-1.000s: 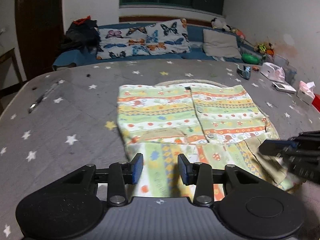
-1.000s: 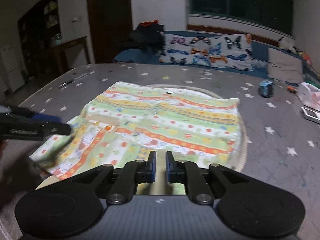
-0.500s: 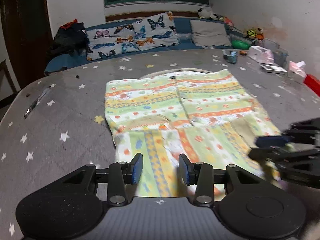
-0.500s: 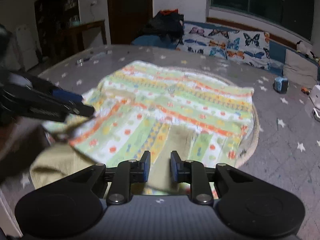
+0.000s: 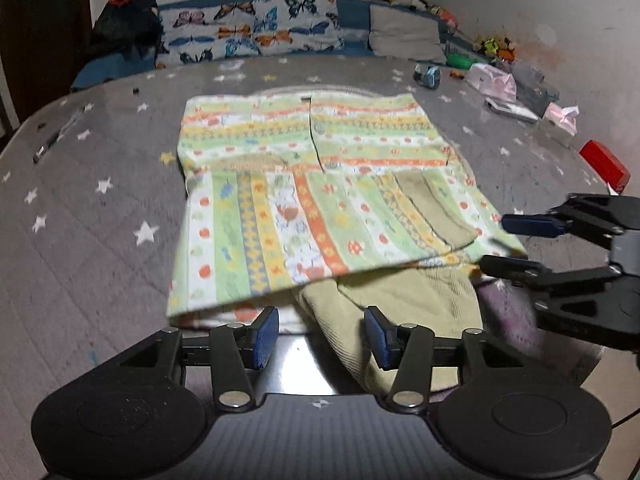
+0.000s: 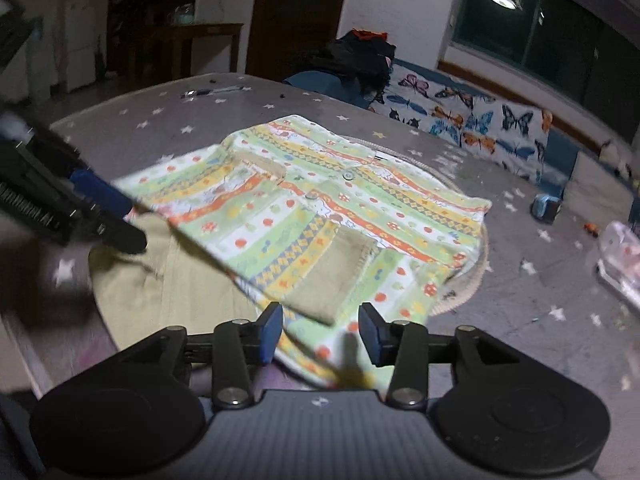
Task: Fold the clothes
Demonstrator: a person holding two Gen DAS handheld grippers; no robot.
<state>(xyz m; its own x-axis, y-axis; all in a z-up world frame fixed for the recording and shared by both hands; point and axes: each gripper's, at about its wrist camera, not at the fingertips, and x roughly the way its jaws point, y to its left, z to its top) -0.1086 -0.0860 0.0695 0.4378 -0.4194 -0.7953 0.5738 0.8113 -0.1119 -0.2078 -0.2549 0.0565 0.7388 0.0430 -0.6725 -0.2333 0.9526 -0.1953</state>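
Left tongs [image 5: 318, 334] sit at the near tabletop edge, jaws opening, about half wide, nothing pinched; the olive ribbed lining [image 5: 400, 304] of the garment lies under and just ahead of them. Centre: the patterned children's jacket [image 5: 312, 200] lies on the grey star-print tabletop [image 5: 80, 220], far half flat with its button placket [image 5: 314, 136] up, near half already folded over so its stripes run the other way and one olive cuff [image 5: 436, 210] shows on top. Right tongs [image 5: 500, 242] hover at the jacket's near-right corner, jaws opening too; in the right wrist view [image 6: 320, 332] cloth lies below the gap but the pads look clear of it, so I read it as released. Step in hand looks like letting go after a fold. To do it well: let both pairs open fully before backing off so no hem drags, pull away low and straight, then check the folded edge [image 5: 328, 276] sits even, since the lining pokes out on the near side and likely needs tucking or another fold.
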